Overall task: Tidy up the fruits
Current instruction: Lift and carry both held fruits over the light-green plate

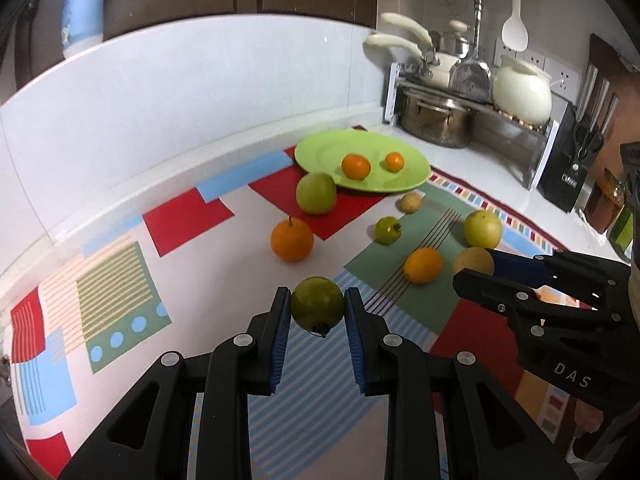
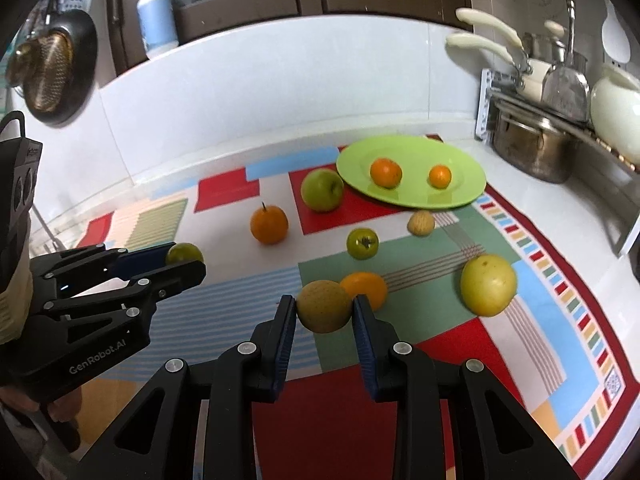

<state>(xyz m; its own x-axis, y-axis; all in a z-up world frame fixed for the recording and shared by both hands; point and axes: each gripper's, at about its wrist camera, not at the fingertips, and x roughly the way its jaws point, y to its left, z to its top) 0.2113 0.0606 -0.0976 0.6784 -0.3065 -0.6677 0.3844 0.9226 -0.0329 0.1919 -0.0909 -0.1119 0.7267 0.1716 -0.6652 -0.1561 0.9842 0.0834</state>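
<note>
Currently, both tools grip one fruit each, clear of the mat.
Left tool: closed on a dark green fruit; both blue pads press its sides, stem end pointing down.
Right tool: closed on a rough tan fruit; both pads press its sides. In the left wrist view it shows at the right edge, the fruit blurred at its tips.
Held fruit position: both are off the patterned mat, in front of the loose fruit group.
Green plate: lies at the far end of the mat near the wall and carries two small oranges, set apart from each other.
Green apple: lies on the mat, just beside the plate's left rim.
Stemmed orange: lies on the mat, left of and nearer than the apple.
Small green fruit: lies near the mat's centre.
Small tan fruit: lies just in front of the plate.
Orange: lies directly behind the right tool's fruit.
Yellow-green apple: lies to the right, near the mat's striped border.
Table: white, carries the mat and a metal pot under a dish rack at the right.
</note>
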